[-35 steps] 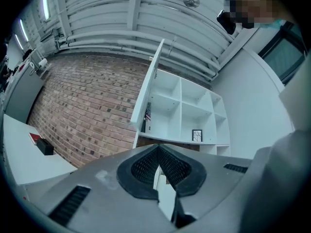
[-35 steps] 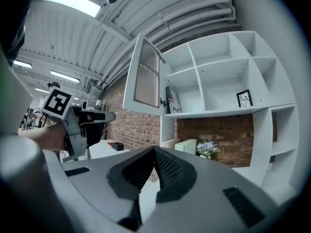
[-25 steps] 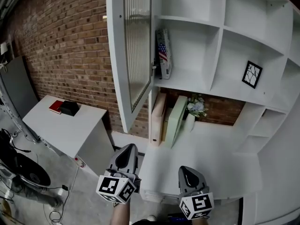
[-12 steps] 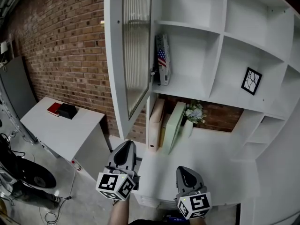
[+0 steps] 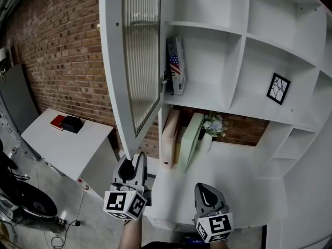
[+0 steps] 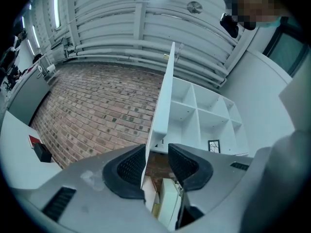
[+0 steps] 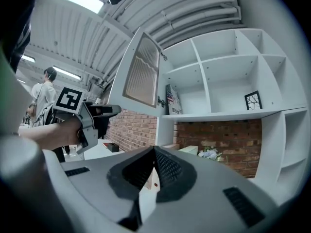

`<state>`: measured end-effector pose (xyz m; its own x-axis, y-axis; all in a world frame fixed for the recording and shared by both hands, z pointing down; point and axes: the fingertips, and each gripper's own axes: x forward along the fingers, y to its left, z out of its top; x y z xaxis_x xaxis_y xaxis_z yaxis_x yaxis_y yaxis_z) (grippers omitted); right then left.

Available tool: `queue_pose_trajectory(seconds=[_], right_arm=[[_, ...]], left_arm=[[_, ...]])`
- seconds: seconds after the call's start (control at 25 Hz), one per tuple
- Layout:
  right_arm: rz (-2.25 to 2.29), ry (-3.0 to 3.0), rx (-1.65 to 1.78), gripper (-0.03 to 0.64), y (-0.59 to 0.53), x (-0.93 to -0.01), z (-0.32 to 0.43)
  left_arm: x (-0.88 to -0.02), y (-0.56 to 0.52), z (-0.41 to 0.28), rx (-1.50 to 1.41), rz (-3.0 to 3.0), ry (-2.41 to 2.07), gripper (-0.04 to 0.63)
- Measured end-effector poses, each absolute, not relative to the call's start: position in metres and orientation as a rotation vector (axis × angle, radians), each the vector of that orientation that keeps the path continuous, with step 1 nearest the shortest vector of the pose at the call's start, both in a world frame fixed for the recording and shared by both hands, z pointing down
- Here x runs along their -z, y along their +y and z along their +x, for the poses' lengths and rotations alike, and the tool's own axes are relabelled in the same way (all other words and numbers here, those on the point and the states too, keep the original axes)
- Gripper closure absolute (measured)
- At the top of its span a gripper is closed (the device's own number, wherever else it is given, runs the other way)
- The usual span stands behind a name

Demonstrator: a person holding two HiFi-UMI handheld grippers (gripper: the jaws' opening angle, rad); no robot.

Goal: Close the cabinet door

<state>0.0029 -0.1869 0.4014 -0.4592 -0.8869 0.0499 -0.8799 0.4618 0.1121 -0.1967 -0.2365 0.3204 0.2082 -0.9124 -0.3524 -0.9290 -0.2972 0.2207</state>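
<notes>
Cabinet door (image 5: 139, 61) stands wide open, swung out to the left of the white shelf unit (image 5: 244, 35). Step in hand: getting hold of its lower corner. Left gripper (image 6: 157, 152) has its jaws spread, with the door's bottom edge in the gap between the ribbed pads, not clearly clamped. Right gripper (image 7: 153, 154) is pressed together, empty. Next, probably swing the door right until flush. The door is a flat white frame with ribbed glass.

1. The cabinet door (image 5: 132, 61) stood swung out towards me, its lower corner between my left gripper's (image 5: 133, 162) parted jaws.
2. Left of it was open air above a low table (image 5: 62, 141).
3. A book (image 5: 175, 64) crowded the shelf's (image 5: 207, 98) left end behind the door; rightward was free.
4. At the counter's (image 5: 244, 175) far end, binders (image 5: 171, 136) and flowers (image 5: 213, 122) stood in the way; its near part was bare.
</notes>
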Motion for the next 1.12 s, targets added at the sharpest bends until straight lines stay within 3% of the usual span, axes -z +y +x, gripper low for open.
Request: queue_pose_trajectory(seconds=[0.56, 1.12], right_arm=[[1.596, -2.603, 0.064, 0.615, -0.195, -0.405, 0.019], [1.575, -2.632, 0.054, 0.615, -0.190, -0.409, 0.022]], left_arm=[[-0.301, -0.237, -0.198, -0.696, -2.274, 1.864, 0.531], [-0.305, -0.233, -0.179, -0.572, -2.246, 1.864, 0.535]])
